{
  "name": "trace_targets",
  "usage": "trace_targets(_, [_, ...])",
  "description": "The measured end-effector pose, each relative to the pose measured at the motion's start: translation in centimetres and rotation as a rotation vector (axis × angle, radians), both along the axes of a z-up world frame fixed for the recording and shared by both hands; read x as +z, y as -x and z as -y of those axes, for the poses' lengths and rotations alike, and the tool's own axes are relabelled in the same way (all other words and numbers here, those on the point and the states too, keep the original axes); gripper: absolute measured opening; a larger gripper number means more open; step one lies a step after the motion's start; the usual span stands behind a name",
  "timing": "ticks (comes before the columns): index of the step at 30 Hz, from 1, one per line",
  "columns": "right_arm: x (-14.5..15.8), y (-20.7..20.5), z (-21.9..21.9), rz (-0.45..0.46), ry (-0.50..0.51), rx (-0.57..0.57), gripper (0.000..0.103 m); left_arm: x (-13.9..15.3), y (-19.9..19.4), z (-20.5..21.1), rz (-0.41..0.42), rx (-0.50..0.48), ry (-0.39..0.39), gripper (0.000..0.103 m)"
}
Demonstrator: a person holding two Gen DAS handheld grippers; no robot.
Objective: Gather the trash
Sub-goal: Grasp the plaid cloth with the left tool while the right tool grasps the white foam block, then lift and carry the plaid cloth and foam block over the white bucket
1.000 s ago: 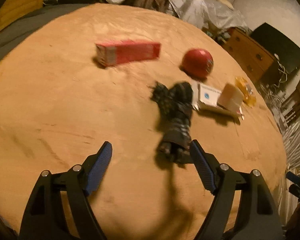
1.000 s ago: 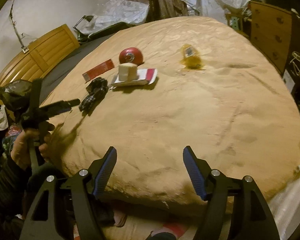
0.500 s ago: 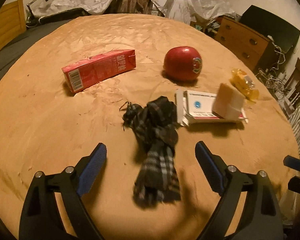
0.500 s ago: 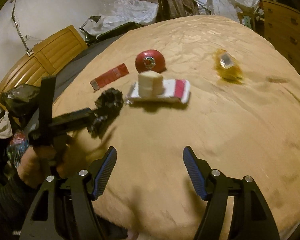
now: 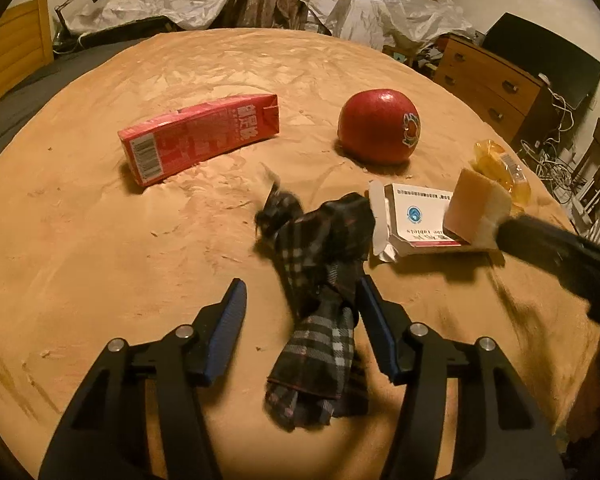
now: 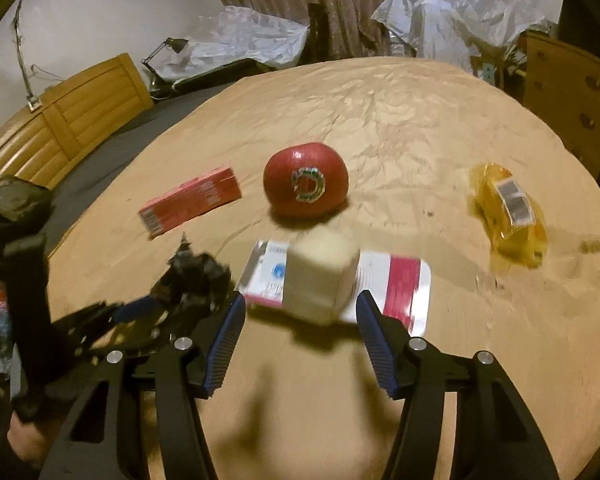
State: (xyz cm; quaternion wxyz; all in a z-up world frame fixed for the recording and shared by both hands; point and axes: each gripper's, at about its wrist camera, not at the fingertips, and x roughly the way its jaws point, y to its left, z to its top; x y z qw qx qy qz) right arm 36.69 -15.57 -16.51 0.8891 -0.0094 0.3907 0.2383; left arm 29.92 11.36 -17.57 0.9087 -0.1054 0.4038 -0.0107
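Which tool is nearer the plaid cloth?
Left. The left tool is open around the plaid cloth; the right tool is open at the pale block beside it.

A tan blanket (image 5: 100,248) carries a red carton (image 5: 198,142), apple (image 5: 378,131), plaid cloth (image 5: 320,280), pill box (image 5: 412,226) and yellow wrapper (image 6: 510,216).

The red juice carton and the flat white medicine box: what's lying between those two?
A crumpled dark plaid cloth lies between the red juice carton and the flat white medicine box, seen clearest in the left wrist view.
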Motion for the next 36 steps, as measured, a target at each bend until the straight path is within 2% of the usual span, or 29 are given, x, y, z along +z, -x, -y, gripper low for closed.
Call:
trace_targets(4, [-0.4, -1.5, -1.2, 0.008, 0.039, -0.026, 0.059, -0.3, -0.2, 0.1, 0.005, 0.005, -0.002, 0.055])
trace_targets(6, [-0.7, -1.8, -1.4, 0.009, 0.056, -0.032, 0.054, -0.3, -0.2, 0.1, 0.005, 0.008, 0.001, 0.055])
trace_targets(9, [-1.3, -2.5, -1.6, 0.010, 0.089, -0.041, 0.043, -0.2, -0.5, 0.1, 0.008, 0.007, 0.004, 0.049])
trace_targets(13, [-1.4, -2.3, -1.3, 0.032, 0.091, -0.042, 0.039, -0.1, -0.4, 0.1, 0.020, -0.002, 0.019, 0.031])
trace_targets(17, [-0.9, -1.3, -0.7, 0.070, 0.080, -0.028, 0.038, 0.2, -0.1, 0.2, 0.037, 0.008, 0.010, 0.028])
trace_targets(27, [1.7, 4.4, 1.2, 0.137, 0.042, -0.006, 0.038, 3.2, 3.7, 0.4, 0.092, 0.048, -0.004, 0.027])
trace_targets(36, [5.6, 12.6, 3.3, 0.273, 0.010, -0.025, 0.038, 8.6, 9.6, 4.1, 0.241, 0.031, -0.075, 0.027])
